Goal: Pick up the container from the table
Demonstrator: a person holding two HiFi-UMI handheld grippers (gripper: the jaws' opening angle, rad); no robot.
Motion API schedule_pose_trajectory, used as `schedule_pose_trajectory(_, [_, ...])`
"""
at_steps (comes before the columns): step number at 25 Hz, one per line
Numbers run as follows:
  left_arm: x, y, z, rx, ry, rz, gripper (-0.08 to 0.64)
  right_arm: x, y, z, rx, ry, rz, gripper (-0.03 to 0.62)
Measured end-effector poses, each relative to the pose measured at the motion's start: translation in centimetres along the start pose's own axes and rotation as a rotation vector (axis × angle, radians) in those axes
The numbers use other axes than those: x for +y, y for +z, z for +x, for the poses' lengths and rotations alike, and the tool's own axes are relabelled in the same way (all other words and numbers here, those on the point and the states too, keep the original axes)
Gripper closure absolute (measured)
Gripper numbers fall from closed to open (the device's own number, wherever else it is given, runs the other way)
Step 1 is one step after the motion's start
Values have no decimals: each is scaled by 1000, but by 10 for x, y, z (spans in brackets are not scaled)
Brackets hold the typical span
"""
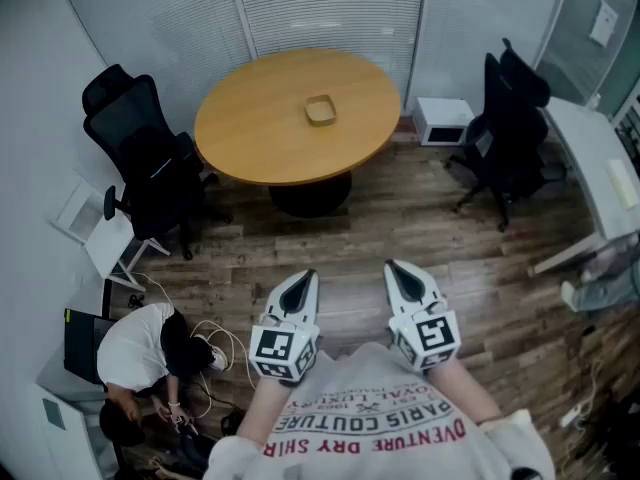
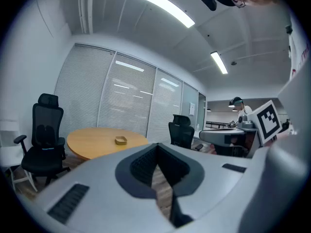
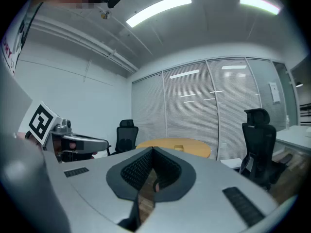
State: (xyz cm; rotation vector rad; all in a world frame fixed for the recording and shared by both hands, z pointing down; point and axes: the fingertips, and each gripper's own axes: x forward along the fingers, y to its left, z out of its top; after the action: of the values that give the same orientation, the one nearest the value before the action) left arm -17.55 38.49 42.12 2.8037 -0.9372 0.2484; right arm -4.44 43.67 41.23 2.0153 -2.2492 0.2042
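Head view finds you standing on the wood-plank floor point(image 1: 440, 238), well back from the round wooden table point(image 1: 250, 128), with both tools held close to your chest over a printed white shirt point(image 1: 370, 418). The left gripper point(image 1: 304, 280) and the right gripper point(image 1: 396, 268) point side by side toward the table, apart from each other, each with its marker cube nearest your body. The left gripper view shows that tool's jaws drawn together at the tips, with nothing between them and only a sliver of floor visible through the opening behind the tips. The right gripper view shows the same on the other side, with the jaws closed and nothing held. The container point(image 1: 320, 110), a small tan open-topped tray, sits alone near the middle of the tabletop, well apart from both grippers. One black office chair point(image 1: 140, 148) stands just beside the table's left edge. A second black chair point(image 1: 510, 118) stands off to the right, near a low white box point(image 1: 442, 120) on the floor by the blinds point(image 1: 330, 8). A pale desk point(image 1: 600, 178) runs along the right side of the frame. At lower left a person in a white top point(image 1: 135, 353) crouches on the floor among loose cables.
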Motion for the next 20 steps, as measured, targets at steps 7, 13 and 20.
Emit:
schedule_pose_trajectory(7, [2,4,2,-7,-11,4,558,4,0,6,0,20,32,591])
schedule_pose_trajectory(13, [17,6,-4,-11,-11,-5,558,11,5,16,-10,3,52,591])
schedule_pose_trajectory(20, [42,-2,-12,5,2,-33,558,28,-1,32,29,-4,55,591])
